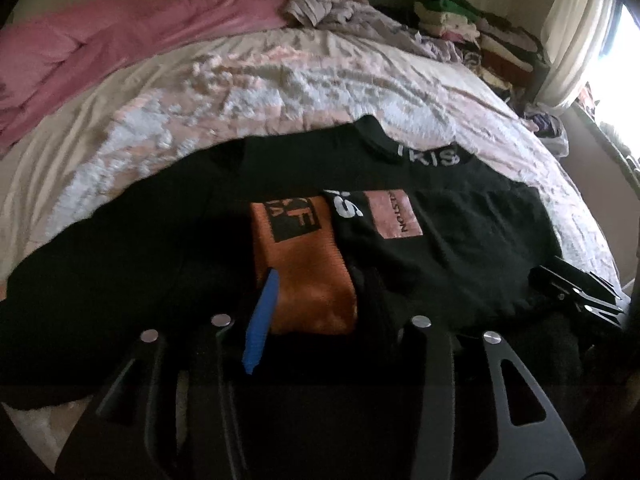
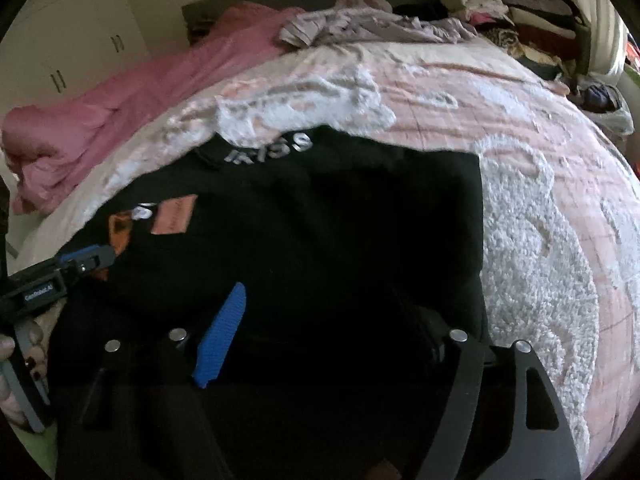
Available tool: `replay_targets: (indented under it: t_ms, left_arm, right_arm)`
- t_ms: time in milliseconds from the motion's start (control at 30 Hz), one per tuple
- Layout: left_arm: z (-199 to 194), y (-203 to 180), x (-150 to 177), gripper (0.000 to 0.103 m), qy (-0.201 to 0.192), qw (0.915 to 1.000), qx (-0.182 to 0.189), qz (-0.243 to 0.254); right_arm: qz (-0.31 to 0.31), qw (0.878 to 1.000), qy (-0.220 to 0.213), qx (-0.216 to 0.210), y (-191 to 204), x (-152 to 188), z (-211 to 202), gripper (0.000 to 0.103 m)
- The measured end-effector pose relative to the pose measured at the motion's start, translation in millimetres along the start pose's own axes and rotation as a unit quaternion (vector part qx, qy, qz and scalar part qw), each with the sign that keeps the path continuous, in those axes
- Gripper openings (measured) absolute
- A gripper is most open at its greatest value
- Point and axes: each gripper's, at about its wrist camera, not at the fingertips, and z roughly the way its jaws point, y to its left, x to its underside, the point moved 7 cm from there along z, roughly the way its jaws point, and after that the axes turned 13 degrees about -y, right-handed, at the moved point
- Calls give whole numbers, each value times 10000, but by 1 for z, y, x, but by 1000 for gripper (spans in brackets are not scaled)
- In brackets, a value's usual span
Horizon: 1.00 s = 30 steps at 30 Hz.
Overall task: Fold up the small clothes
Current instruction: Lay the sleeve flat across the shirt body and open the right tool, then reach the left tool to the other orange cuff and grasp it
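Bedspread (image 1: 280,80) of pink and white tufted fabric covers the bed, and on it lies a black knit sweater (image 1: 460,240) with white "KISS" lettering at the collar, spread flat across the near half. An orange panel (image 1: 308,280) with a black square sits on the sweater's front, beside a pink rectangular patch (image 1: 398,216). The left claw (image 1: 316,320) hovers low over the sweater's near edge, its blue-padded finger (image 1: 260,320) over the orange panel; its other finger is lost in dark fabric, so I cannot tell how wide it stands or whether it grips anything. The right claw (image 2: 320,340) is over the sweater's black body, one blue finger (image 2: 220,336) showing; its spread and hold cannot be told either. A rumpled pink blanket (image 1: 100,48) lies along the far left side of the bed, and a pile of folded clothes (image 1: 480,28) sits at the far right
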Motion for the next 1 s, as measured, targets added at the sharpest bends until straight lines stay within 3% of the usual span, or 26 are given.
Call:
replay_targets:
  t_ms: [133,267,367,533,567,800,900,1000]
  left_arm:
    - [-19,7,-6,55,-163,9999,-31,-39]
    - [-34,19,-8,58,-310,9993,-226,20]
    - [-45,31,-7,73,-369,9987,-352,21]
    - [-64,54,-5,73,-481,9971,-581,-5]
    - [-67,59,-4,73,-498,9969,-614,-38]
    - [-92,98,-1,73,-612,9934,-932,-259]
    - [-101,116,2,90,-643,9913,-1079,-390]
    - [-111,131,3,90,-705,9894,-1157,-519]
  right_arm:
    - [-81,9998,-144,-119,14,-7,-14,82]
    - [-192,9992,-286,-190,30,-16,-28,84]
    - [-241,9987,-379,-250,43,-21,-36,84]
    - [-339,9977,-424,-418,68,-24,-43,86]
    - [-371,9974,-423,-450,74,-24,-43,99]
    - [-602,9948,-529,-621,112,-30,-51,99]
    - [-676,9939,-567,-661,125,-34,-54,98]
    - [-740,9928,-608,-714,136,-39,-56,99]
